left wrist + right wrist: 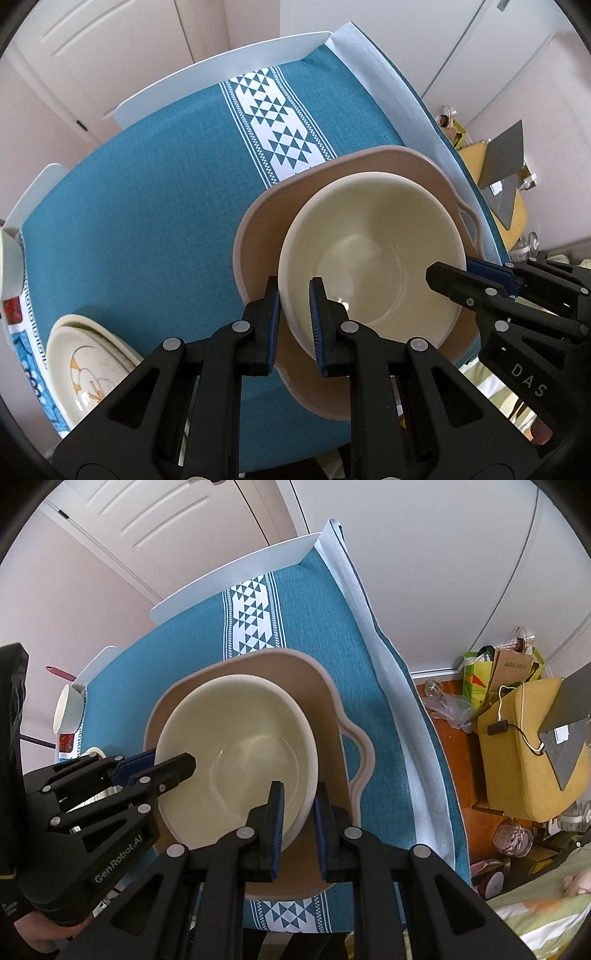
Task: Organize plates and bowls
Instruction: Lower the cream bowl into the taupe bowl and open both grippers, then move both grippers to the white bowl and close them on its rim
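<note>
Teal woven tablecloth (155, 206) with a white band of triangle patterns covers the table in both views. Only the left wrist view shows a cream plate (88, 365) with an orange-and-white drawing, lying at the cloth's near left corner, well apart from the other dishes. Only the right wrist view shows a wooden floor beside the table, a yellow chair (517, 757) with a cable across it, and paper bags (506, 664) against the wall.

On the cloth sits a matte tan dish (321, 698), wide and shallow with a wavy raised rim and a loop handle on its side. Inside it stands a cream bowl (236, 749), glossy, deep and round with a thick plain lip.

Left gripper (294, 314) points steeply down and is clamped on the bowl's wall, one blue-padded finger outside the lip and one inside. Right gripper (299, 812) is clamped on the opposite wall in the same way, one finger inside, one between bowl and dish rim. Whether the bowl's base touches the dish floor cannot be told.
</note>
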Demonstrator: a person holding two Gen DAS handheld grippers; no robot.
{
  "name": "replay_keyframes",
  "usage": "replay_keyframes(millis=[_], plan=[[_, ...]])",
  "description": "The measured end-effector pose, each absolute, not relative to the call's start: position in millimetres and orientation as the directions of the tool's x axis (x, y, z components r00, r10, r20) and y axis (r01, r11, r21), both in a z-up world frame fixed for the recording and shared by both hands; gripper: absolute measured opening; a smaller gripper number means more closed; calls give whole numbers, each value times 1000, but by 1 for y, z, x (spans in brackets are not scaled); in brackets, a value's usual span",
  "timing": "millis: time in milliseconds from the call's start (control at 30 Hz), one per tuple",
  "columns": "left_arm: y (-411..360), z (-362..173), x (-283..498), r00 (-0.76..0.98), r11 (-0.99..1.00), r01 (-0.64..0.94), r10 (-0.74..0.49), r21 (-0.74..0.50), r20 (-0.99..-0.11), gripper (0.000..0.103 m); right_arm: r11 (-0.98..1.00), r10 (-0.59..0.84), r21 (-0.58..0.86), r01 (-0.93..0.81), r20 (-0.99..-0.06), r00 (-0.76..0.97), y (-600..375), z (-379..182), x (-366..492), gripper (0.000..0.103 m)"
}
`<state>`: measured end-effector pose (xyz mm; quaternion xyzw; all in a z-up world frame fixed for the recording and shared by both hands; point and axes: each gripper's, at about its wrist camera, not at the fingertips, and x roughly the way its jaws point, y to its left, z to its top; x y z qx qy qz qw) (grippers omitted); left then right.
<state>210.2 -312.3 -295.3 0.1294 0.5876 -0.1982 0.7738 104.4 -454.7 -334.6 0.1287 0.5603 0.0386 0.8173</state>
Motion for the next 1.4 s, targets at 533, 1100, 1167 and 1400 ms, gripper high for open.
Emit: replay_keyframes(millis=[533, 1100, 1167, 1400], plan=[[-297, -242, 192, 302, 891, 448, -225, -70, -926, 13, 964, 194, 254, 82, -878, 438, -459, -302, 88, 14], [-148, -102, 132, 728, 995, 1, -72, -105, -682, 98, 908, 414, 233, -348, -632, 655, -382, -160, 97, 102], [-126, -96, 128, 732, 990, -60, -40, -124, -680, 98, 889, 444, 216, -404, -621, 646, -364, -152, 101, 102], [-50, -81, 120, 738, 962, -247, 106, -120, -667, 98, 811, 513, 147, -566, -644, 567, -277, -129, 125, 102]])
